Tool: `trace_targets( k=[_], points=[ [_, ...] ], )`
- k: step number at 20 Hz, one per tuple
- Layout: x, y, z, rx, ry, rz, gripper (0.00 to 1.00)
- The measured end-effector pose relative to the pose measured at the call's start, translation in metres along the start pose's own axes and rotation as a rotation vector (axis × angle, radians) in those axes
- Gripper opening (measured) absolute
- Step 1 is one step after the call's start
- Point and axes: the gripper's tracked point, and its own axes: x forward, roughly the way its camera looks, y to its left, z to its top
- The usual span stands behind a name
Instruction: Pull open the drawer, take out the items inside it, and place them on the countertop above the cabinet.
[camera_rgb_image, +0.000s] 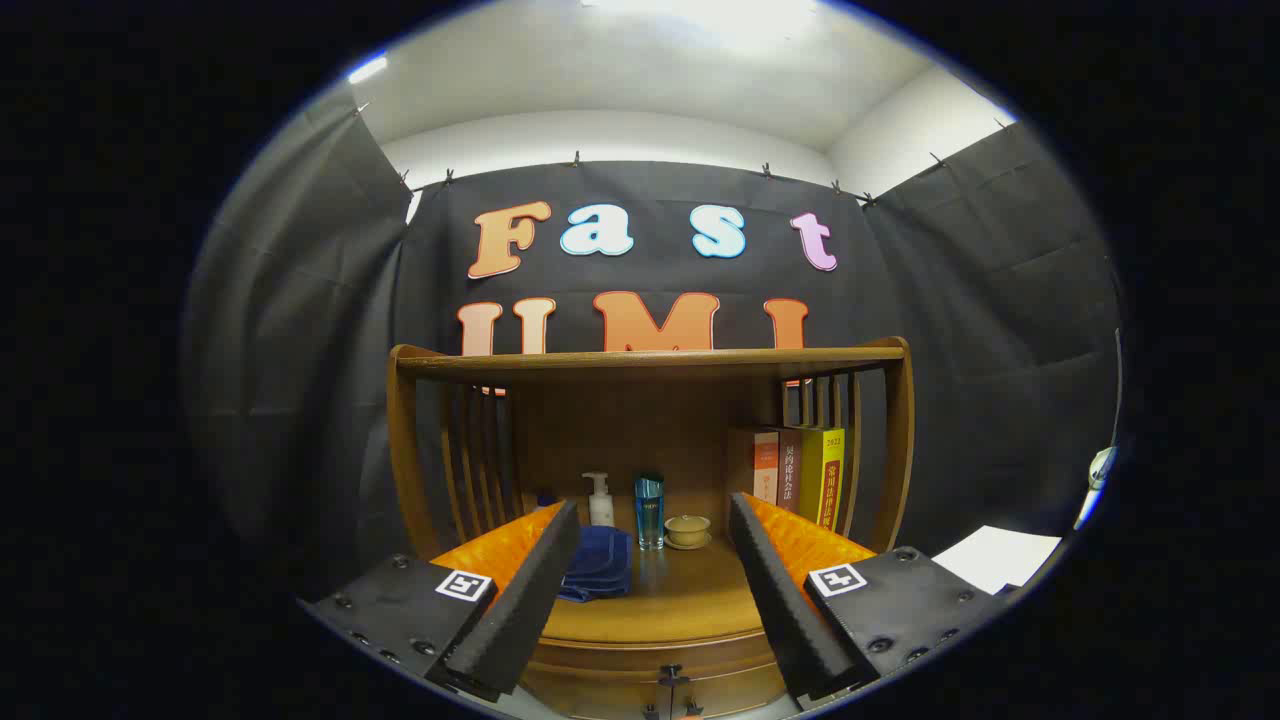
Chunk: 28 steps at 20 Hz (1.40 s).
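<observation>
Gaping tongs frame glossy wooden countertop, crumpled blue cloth.

yellow book beyond the claw, fingers spread apart: "2022" at spine top, Chinese characters below too small to read. Books just beside it: spine text unreadable.

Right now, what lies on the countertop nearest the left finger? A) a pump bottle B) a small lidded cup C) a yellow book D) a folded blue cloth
D: the folded blue cloth lies right beside the left finger, while the pump bottle and small lidded cup stand farther back on the countertop and the yellow book stands by the right finger. The gripper has its fingers open, holding nothing.
</observation>
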Motion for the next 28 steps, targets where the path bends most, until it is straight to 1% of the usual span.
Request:
trace_targets(
  k=[3,17,21,24,26,28],
  points=[
    [-0.001,0.006,-0.005,-0.007,0.01,0.013,0.99],
    [-0.005,0.006,-0.001,-0.014,0.005,0.007,0.99],
    [-0.002,-0.002,-0.015,-0.015,-0.004,0.006,0.99],
    [0.005,-0.014,-0.053,-0.046,-0.002,0.002,0.99],
    [0.012,-0.018,-0.099,-0.068,0.043,0.015,0.99],
    [0.018,-0.017,-0.148,-0.041,0.096,0.042,1.0]
  ],
)
